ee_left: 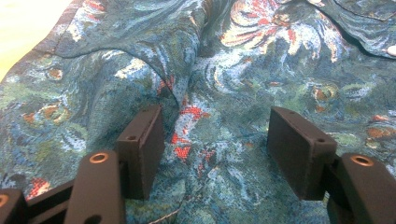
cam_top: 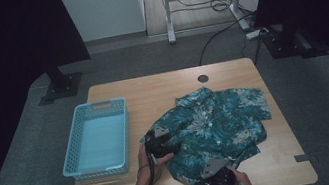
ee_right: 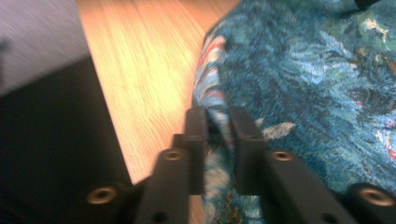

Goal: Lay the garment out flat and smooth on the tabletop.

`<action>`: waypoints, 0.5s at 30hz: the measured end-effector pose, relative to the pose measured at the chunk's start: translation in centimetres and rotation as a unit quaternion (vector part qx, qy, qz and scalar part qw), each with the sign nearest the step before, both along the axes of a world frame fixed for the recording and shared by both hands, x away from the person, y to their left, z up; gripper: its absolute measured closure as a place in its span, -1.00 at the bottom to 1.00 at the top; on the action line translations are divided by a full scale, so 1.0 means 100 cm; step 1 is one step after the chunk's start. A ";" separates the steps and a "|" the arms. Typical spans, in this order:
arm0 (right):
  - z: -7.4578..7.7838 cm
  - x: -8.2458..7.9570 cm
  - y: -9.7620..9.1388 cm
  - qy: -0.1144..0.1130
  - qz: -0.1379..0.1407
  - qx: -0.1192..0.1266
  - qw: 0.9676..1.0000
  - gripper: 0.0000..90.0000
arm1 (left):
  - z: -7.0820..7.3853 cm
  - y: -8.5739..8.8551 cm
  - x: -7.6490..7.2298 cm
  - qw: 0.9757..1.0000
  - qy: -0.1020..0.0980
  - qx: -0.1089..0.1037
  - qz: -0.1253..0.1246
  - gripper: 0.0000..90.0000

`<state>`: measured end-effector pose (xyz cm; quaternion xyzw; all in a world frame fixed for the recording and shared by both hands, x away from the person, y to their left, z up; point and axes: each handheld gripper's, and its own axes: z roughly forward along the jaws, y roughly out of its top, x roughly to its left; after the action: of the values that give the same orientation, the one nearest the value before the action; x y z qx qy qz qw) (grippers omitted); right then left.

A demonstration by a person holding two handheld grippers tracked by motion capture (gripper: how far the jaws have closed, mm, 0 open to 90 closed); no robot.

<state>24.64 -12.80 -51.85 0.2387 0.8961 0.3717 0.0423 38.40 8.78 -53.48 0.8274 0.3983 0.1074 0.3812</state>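
Observation:
A teal floral shirt [cam_top: 213, 125] lies rumpled on the right half of the wooden table [cam_top: 152, 89]. My left gripper [cam_top: 165, 140] rests on the shirt's left edge. In the left gripper view it [ee_left: 215, 135] stands open, jaws wide apart, with the fabric [ee_left: 261, 70] lying flat under and between them. My right gripper [cam_top: 209, 167] is at the shirt's near edge. In the right gripper view it [ee_right: 218, 116] is shut on the shirt's hem [ee_right: 303, 79], a thin fold pinched between the pads above the table top [ee_right: 140, 60].
A light blue plastic basket [cam_top: 72, 143] stands on the table's left side, with nothing in it. Bare wood [ee_left: 23, 23] shows left of the shirt. A round cable hole [cam_top: 203, 78] sits near the far edge. Dark stands and a desk frame are beyond the table.

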 end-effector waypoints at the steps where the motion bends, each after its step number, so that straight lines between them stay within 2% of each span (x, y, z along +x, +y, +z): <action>1: 0.001 0.003 -0.003 0.009 0.002 0.017 1.000 0.83 | 0.000 0.000 0.000 1.000 0.000 0.000 0.000 -0.19; 3: 0.004 0.012 -0.014 0.025 -0.009 0.058 0.998 0.88 | 0.000 -0.001 0.000 1.000 -0.002 0.002 0.000 -0.19; 5: 0.008 0.024 -0.028 0.036 -0.038 0.095 0.994 0.92 | 0.000 -0.001 -0.001 1.000 -0.003 0.003 0.000 -0.19; 7: 0.010 0.037 -0.043 0.044 -0.069 0.121 0.989 0.94 | 0.000 -0.001 -0.001 1.000 -0.003 0.004 0.000 -0.19; 9: 0.009 0.049 -0.054 0.043 -0.092 0.119 0.988 0.94 | 0.000 -0.001 0.000 1.000 -0.003 0.004 -0.001 -0.19; 11: 0.004 0.060 -0.063 0.056 -0.119 0.116 0.984 0.87 | 0.000 -0.001 0.000 1.000 -0.003 0.006 -0.002 -0.19; 14: -0.007 0.069 -0.069 0.060 -0.147 0.083 0.984 0.55 | 0.000 -0.001 0.000 1.000 -0.004 0.007 -0.002 -0.19; 15: -0.009 0.069 -0.069 0.053 -0.152 0.072 0.984 0.33 | 0.000 -0.001 -0.001 1.000 -0.005 0.006 -0.002 -0.19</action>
<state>31.53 -19.73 -52.72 0.3937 0.8212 0.4117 0.0337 38.35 8.64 -53.49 0.8298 0.3944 0.1130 0.3783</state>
